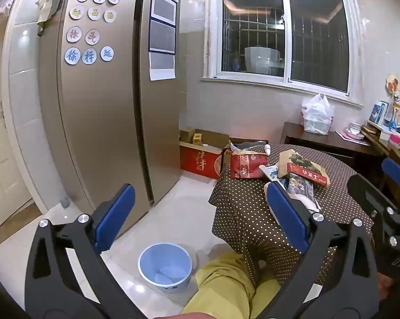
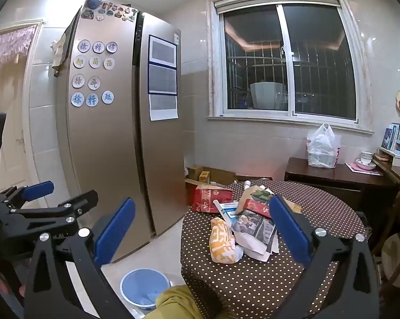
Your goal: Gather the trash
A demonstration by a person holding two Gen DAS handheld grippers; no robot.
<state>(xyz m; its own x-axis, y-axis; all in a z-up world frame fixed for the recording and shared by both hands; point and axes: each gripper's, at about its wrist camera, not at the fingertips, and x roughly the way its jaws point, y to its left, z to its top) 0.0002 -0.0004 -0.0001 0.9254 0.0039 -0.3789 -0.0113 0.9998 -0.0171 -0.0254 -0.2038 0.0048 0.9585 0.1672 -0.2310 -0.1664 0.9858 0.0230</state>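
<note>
- Polka-dot-clothed worktop (image 2: 319, 207) was found littered with wrappers (image 2: 222, 242).
- Blue bin (image 1: 165, 267) was noted on tiled floor (image 1: 173, 212), beside refrigerator (image 1: 101, 106).
- Left claw (image 1: 200, 218) and right claw (image 2: 202, 228) were both observed wide open, empty.

We are counting two grippers, the left gripper (image 1: 201, 219) and the right gripper (image 2: 202, 230), both with jaws spread wide and nothing between them. We are seeing one blue bin (image 2: 144, 287) on the floor, one round table (image 2: 333, 212) under a dotted cloth, and one fridge (image 2: 115, 138) with two doors. We are counting ten round character magnets (image 2: 93, 75) on the fridge, plus three sheets (image 2: 162, 79) on its right door. On the table we are making out one yellow wrapper (image 2: 221, 242), one red box (image 2: 213, 199) and one white tube (image 2: 222, 211); the paper pile is too jumbled to count. We are seeing one white plastic bag (image 2: 323, 146) on the side cabinet.
</note>
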